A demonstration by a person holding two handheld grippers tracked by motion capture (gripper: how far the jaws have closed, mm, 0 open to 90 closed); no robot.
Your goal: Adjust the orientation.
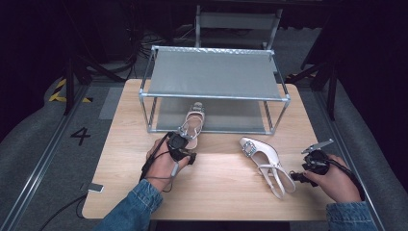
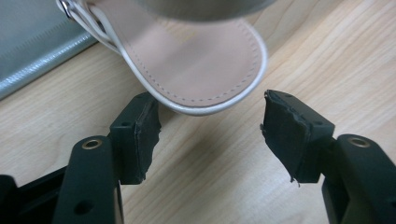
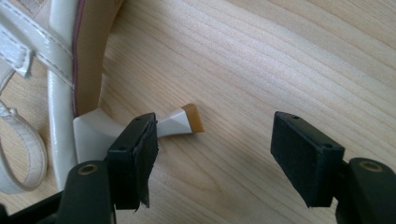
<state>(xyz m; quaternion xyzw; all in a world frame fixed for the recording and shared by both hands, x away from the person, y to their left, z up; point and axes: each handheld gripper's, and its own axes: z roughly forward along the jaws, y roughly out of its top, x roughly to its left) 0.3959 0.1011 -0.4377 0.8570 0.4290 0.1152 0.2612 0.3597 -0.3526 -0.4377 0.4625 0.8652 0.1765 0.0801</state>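
A white heeled sandal [image 1: 193, 124] lies with its toe under the metal rack [image 1: 214, 96] and its heel end toward me. My left gripper [image 1: 185, 139] sits right behind it, open. In the left gripper view the sandal's rounded heel seat [image 2: 196, 65] lies just past my gripper [image 2: 210, 121], between the two pads and touching neither. A second white sandal [image 1: 263, 162] lies on its side at the table's right. My right gripper [image 1: 295, 177] is at its heel end, open. In the right gripper view the tan-tipped heel [image 3: 183, 121] pokes out beside the left pad [image 3: 140, 158] of that gripper [image 3: 215, 140].
The two-level rack has grey fabric shelves and takes up the back middle of the wooden table [image 1: 216, 192]. A small flat device [image 1: 95, 187] lies at the table's front left corner. A grey chair [image 1: 235, 21] stands behind the rack.
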